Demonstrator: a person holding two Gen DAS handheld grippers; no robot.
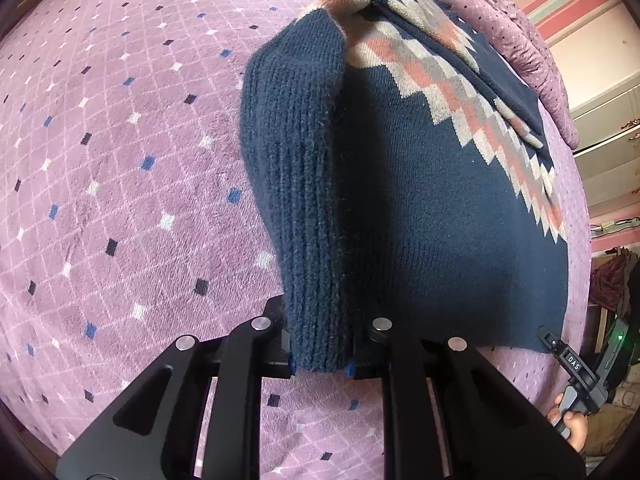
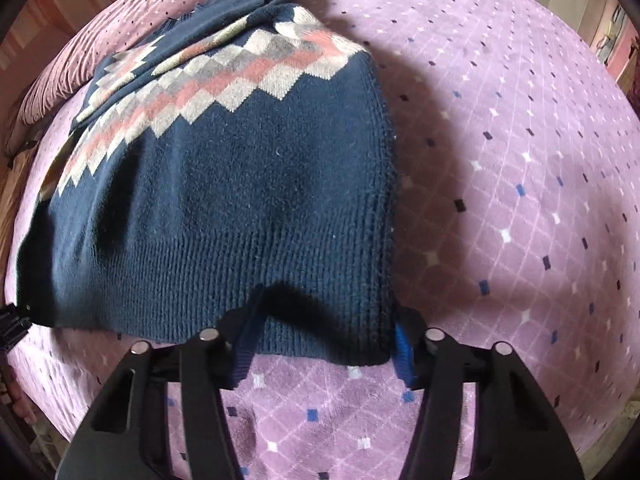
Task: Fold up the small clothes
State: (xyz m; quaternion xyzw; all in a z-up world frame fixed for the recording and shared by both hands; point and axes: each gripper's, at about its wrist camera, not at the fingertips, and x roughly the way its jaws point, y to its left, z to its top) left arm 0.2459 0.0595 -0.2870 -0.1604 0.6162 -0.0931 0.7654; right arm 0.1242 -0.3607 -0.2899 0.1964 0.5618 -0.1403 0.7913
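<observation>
A navy knit sweater (image 1: 420, 200) with a pink, grey and cream zigzag band lies flat on a purple bedspread (image 1: 120, 160). My left gripper (image 1: 320, 364) is shut on a ribbed fold of its near left edge, which stands up in a ridge. In the right wrist view the sweater (image 2: 224, 184) spreads to the left. Its ribbed hem corner sits between the blue pads of my right gripper (image 2: 322, 354), bunched into a hump with both pads against the knit. The right gripper (image 1: 548, 340) also shows at the hem's far corner, held by a hand (image 1: 568, 420).
The bedspread (image 2: 500, 160) runs wide to the right of the sweater. A purple dotted pillow (image 1: 532, 52) lies behind the sweater's collar end. A pale cabinet (image 1: 608, 120) and clutter stand beyond the bed's edge. The left gripper's body (image 2: 12, 324) peeks in at the frame's left.
</observation>
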